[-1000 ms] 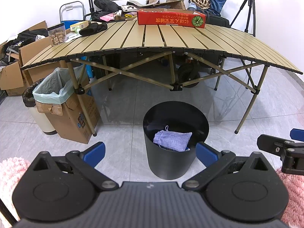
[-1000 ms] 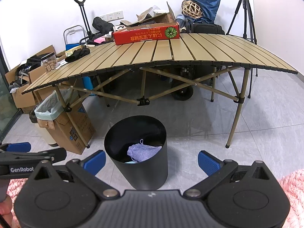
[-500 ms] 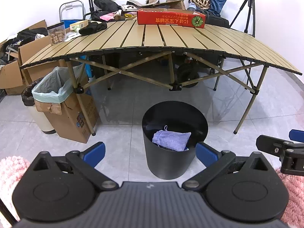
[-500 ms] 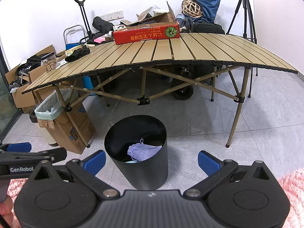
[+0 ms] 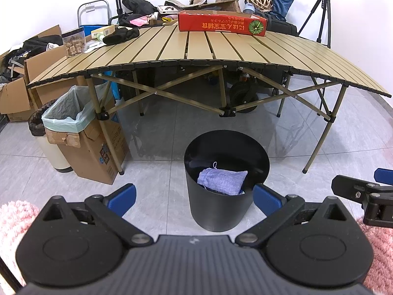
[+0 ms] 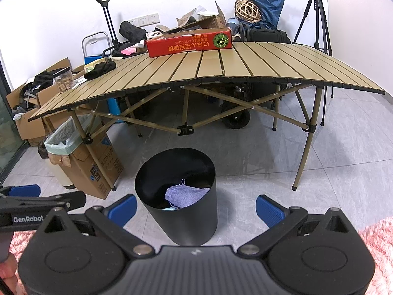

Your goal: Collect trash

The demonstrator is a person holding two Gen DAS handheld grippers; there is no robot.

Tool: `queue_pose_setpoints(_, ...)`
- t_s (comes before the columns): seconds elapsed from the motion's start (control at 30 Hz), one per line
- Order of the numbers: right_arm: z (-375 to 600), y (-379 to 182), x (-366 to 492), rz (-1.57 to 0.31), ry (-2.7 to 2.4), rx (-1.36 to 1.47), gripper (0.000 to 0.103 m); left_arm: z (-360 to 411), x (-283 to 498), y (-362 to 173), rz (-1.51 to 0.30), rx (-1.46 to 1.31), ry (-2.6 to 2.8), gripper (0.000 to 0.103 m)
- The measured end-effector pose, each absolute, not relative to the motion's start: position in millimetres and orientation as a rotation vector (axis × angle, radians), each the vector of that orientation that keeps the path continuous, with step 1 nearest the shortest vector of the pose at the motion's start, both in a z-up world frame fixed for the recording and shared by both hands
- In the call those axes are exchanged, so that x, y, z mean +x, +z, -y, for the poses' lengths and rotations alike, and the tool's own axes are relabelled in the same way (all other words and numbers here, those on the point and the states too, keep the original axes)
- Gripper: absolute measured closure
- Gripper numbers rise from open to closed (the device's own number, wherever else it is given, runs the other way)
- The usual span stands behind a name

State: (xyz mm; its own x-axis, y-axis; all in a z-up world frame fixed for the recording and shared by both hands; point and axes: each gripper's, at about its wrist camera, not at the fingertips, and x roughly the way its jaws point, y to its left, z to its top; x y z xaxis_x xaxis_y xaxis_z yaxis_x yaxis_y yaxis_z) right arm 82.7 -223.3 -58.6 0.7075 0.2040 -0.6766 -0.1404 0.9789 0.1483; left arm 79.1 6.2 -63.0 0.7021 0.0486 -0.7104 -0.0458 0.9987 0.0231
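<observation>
Two grippers, left gripper (image 5: 194, 195) and right gripper (image 6: 196, 207), hang spread wide and empty; black bin (image 5: 221, 209) holding a blue cloth (image 5: 222, 180) stands just ahead.

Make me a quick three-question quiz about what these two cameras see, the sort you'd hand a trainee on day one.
1. True or false: the black bin stands on the floor in front of the folding table, not under its top.
2. What lies on top inside the bin? A) a red box B) a pale blue cloth pouch C) nothing
3. Fill in: the jaws of the left gripper and the right gripper both stand ____, holding nothing.

Key:
1. True.
2. B: the pale blue cloth pouch lies there; the red box sits on the table.
3. Open.
</observation>
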Motion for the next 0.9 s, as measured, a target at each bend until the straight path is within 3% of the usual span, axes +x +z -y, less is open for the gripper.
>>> queue_pose_setpoints(0.9, 220.9, -65.6, 79.3, -0.769, 0.194, 0.084, 0.000, -8.2, 80.7, -68.5, -0.814, -0.010, 0.042, 0.000)
